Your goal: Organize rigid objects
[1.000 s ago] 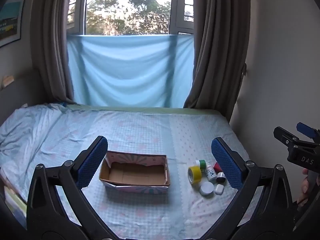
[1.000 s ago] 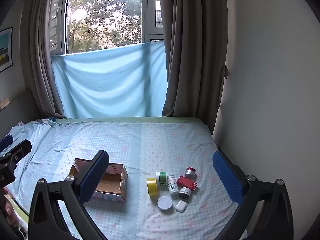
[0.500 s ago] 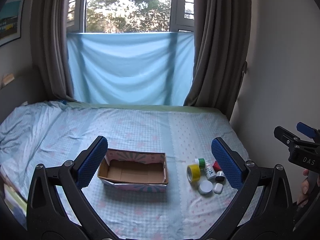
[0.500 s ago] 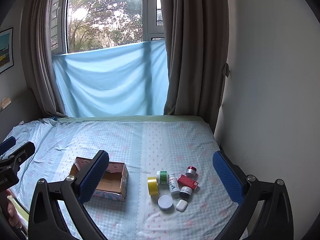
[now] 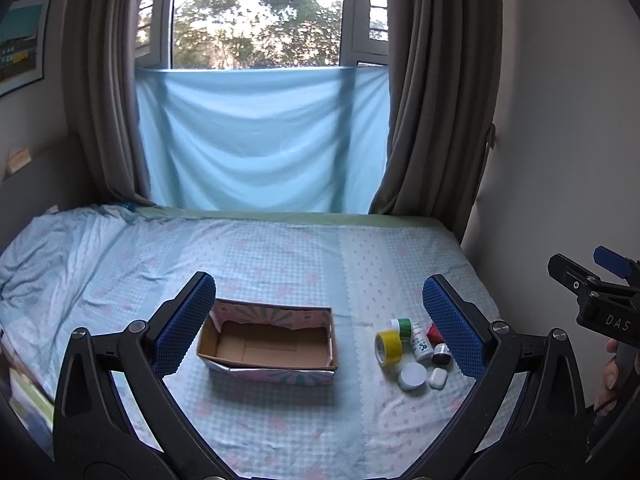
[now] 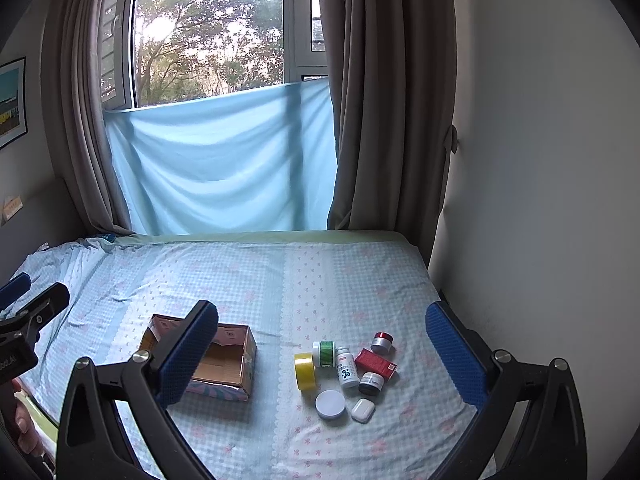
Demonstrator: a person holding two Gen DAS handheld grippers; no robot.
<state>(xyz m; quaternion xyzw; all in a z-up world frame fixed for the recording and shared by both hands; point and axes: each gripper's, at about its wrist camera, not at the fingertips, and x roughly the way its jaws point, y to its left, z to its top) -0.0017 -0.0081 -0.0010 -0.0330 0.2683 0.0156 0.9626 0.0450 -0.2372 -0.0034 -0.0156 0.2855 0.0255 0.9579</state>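
Through my left wrist camera, my left gripper (image 5: pixel 316 324) hangs above the bed (image 5: pixel 280 256) with its jaws spread wide and nothing between them, the open cardboard box (image 5: pixel 269 344) framed almost squarely in the gap. The box looks empty, its brown floor bare, and the small things lie in a tight cluster just to its right: a yellow tape roll (image 5: pixel 388 347) on edge, a green-banded jar (image 5: pixel 403 326), a white bottle (image 5: pixel 421 344), a round white lid (image 5: pixel 412 375) and a small white case (image 5: pixel 437 378). The red box is half hidden behind my right-hand pad here. From my right wrist camera, my right gripper (image 6: pixel 320 348) is likewise wide open and empty, and the cluster sits between its pads, so I judge this hand is the one to start picking. I see more from here: the red box (image 6: pixel 376 365), a dark jar (image 6: pixel 371 383) touching it, and a red-capped silver jar (image 6: pixel 382 341) at the far side. To do this well I would take an outer piece first, the white case or the lid, since the middle ones touch each other and a pad pushed between them could topple the bottle. I would come down straight, close across the narrow width, and keep my left gripper clear of the box mouth, perhaps steadying its wall, because light cardboard on soft bedding may slide.
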